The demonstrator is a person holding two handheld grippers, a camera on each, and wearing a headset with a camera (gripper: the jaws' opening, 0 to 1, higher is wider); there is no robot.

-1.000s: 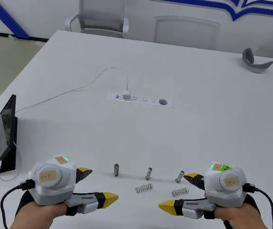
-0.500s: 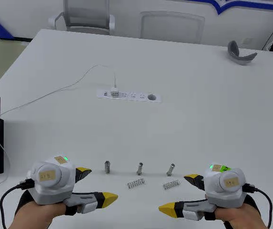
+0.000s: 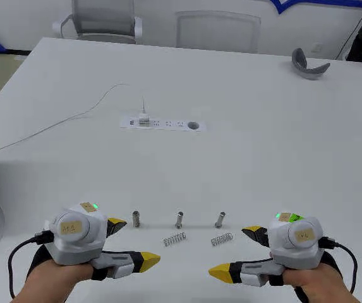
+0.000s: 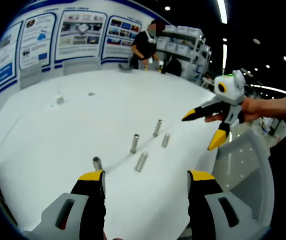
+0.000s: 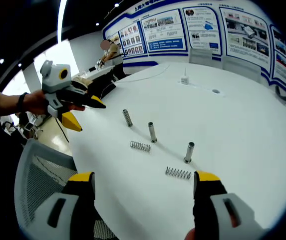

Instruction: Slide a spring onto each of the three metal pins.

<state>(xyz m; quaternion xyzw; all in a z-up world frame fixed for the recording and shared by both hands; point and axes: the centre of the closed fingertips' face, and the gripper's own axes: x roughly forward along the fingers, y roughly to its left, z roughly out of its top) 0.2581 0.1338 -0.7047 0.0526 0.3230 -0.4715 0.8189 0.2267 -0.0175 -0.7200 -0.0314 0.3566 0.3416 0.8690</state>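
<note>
One pin (image 3: 136, 219) wears its spring; two springs (image 3: 174, 239) lie loose by the bare pins (image 3: 179, 219) near the table (image 3: 263, 170) front edge. Both the left gripper (image 3: 138, 240) and right gripper (image 3: 230, 251) gape, empty.

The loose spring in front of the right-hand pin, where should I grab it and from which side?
Probably pinch the spring across its coils near one end, coming down from the near side with the open right gripper. It lies flat on the table, crosswise to you, so the free end can go over the upright pin.
</note>
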